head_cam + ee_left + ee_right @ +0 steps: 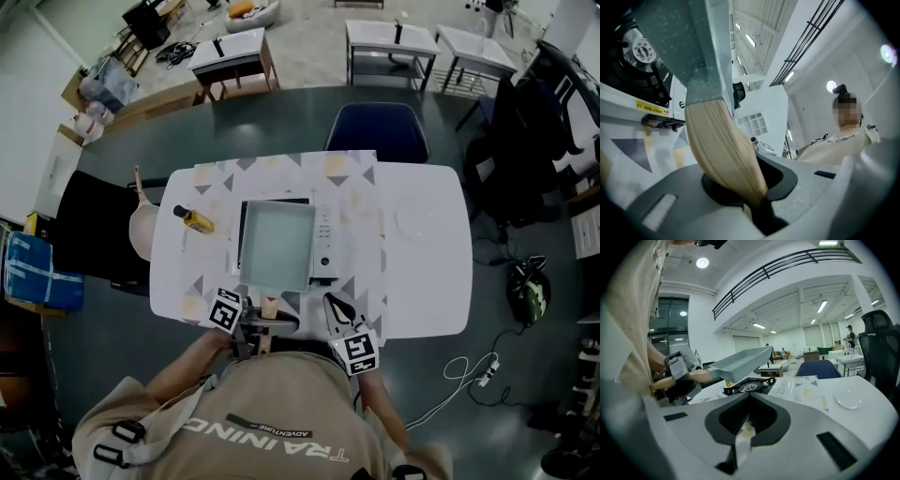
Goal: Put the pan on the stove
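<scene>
1. We log a white rounded-corner tabletop (427,281). Both hand-held grippers sit at its near edge, and its right part offers the widest open surface.
2. We log a pale cloth mat with grey and tan triangles (349,184) lying under the stove and reaching the tabletop's far edge.
3. We log a white portable gas stove with a black burner grate (751,387). It stands mid-tabletop with its control strip on the right side. A yellow label (648,108) sits on its front, but we cannot read the print.
4. We log a square, grey, speckled metal pan (275,246) with a pale wooden handle (725,152). In the right gripper view it is raised and tilted above the burner, not resting on the stove.
5. The left hand-held gripper (759,199) is clamped on the wooden handle's end, with the handle seated between its dark pads.
6. The right hand-held gripper (744,430) has its jaws together with nothing between them. It hangs just beside the stove's near right corner.
7. We log a small yellow bottle with a dark cap (195,219) lying left of the stove.
8. We log a clear round glass dish (415,217) well right of the stove.
9. We log a dark blue chair (377,127) tucked against the far edge.
10. The person's beige shirt (272,412) reads "TRAINING ADVENTURE".
</scene>
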A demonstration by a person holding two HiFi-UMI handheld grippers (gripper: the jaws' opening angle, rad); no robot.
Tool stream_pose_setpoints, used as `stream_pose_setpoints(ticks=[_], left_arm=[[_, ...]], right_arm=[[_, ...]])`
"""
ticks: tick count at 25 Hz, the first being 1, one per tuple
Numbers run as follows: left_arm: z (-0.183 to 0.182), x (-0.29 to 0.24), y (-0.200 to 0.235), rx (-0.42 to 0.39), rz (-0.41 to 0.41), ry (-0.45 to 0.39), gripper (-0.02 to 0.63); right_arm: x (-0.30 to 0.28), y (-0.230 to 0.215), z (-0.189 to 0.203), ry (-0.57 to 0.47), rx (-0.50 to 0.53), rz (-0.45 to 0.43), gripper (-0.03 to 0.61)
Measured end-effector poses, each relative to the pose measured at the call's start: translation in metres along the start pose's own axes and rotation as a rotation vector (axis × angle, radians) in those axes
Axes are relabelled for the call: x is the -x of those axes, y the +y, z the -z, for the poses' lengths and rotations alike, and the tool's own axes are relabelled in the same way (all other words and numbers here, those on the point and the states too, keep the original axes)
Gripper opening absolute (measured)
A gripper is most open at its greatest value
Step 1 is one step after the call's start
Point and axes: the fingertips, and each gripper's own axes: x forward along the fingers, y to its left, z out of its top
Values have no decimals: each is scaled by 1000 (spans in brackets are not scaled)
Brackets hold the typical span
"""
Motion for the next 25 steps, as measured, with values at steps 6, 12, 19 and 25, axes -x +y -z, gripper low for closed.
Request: stream_pose_setpoints(ticks=[6,12,19,25], left_arm=[[-33,18,6,32,33,-113,51],[-63,38,21,49,43,-177,52],[-76,49,42,62,57,-171,58],[-73,50,67,99,51,-123,66]], right_arm=[[-20,7,-26,-7,39,-23,-1],[-32,5,-34,12,64,-21,0],[-41,2,-26,56,28,1,-1],[-54,6,-15,99,33,-19,-1]])
